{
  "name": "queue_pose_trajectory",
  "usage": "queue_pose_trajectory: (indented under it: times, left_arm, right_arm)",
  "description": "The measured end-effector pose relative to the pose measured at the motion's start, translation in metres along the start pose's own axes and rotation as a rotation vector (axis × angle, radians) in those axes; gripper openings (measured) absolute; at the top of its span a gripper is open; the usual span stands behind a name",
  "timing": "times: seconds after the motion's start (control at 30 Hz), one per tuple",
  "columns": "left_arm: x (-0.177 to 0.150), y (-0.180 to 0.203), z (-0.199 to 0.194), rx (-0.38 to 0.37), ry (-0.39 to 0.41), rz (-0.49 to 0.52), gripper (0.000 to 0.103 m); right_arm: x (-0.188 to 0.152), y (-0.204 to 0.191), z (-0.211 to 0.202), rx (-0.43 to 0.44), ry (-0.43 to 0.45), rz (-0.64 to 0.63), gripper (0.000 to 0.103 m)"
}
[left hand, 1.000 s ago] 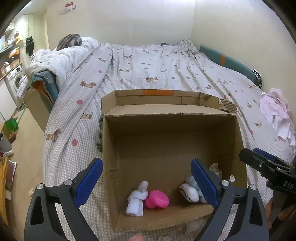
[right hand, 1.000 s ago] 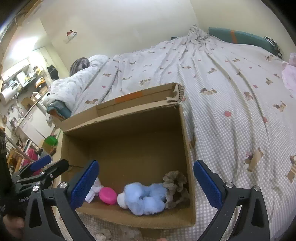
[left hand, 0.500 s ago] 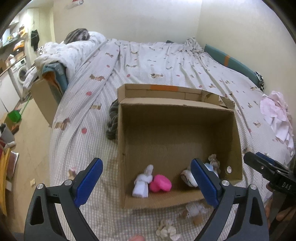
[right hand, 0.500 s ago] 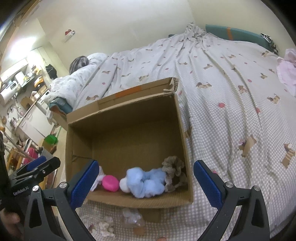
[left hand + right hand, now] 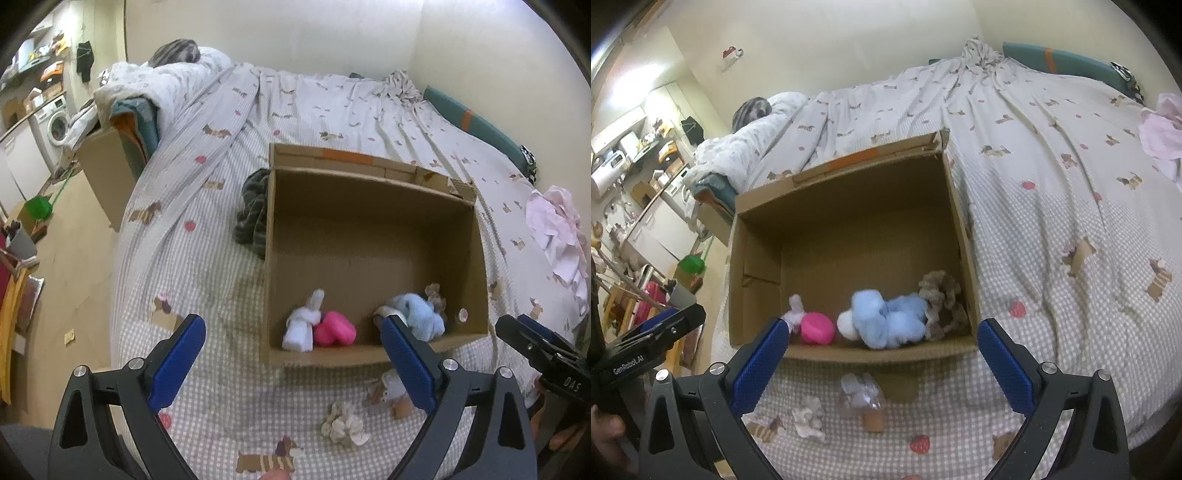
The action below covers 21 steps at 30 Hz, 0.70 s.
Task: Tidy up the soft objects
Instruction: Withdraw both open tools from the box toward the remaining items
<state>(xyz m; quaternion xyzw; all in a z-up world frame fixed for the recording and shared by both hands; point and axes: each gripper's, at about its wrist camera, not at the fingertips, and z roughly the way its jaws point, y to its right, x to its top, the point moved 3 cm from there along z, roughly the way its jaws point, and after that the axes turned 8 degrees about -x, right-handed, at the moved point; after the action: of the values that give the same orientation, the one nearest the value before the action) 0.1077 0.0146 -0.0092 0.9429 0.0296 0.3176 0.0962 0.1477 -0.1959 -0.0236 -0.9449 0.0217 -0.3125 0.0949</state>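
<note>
1. Since a second ago both views have drawn back from the cardboard box [image 5: 273, 258], so bedspread [image 5: 229, 387] in front of it now shows, with two small pieces that are not yet boxed.
2. Left gripper [image 5: 293, 363]: jaws wide apart, empty.
3. Right gripper [image 5: 879, 367]: likewise wide, empty.
4. Box contents, along the near wall: white bundle [image 5: 304, 325], pink item [image 5: 335, 329], blue fluffy item [image 5: 886, 317], brown fluffy item [image 5: 942, 299].
5. Loose, near the box: cream scrap [image 5: 343, 424] and pale bundle [image 5: 858, 393] (probably next).
</note>
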Motion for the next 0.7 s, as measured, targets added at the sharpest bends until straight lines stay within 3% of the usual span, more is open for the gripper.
queue_pose_trajectory:
  times: [0.27,0.53,0.6,0.7]
  left_arm:
    - [-0.021,-0.013,0.006,0.04,-0.06,-0.031,0.095]
    - [-0.044,-0.025,0.03,0.041,-0.175,-0.071,0.095]
    - [-0.048,-0.025,0.033,0.056,-0.188,-0.063,0.095]
    - [-0.05,-0.025,0.037,0.066,-0.194,-0.041,0.095]
  right_arm:
    - [-0.021,0.008,0.008,0.01,-0.085,0.064,0.103]
    - [-0.047,0.018,0.053,0.039,-0.303,0.152,0.103]
    - [-0.051,0.02,0.063,0.078,-0.344,0.19,0.083]
    - [-0.053,0.021,0.077,0.062,-0.373,0.207,0.074]
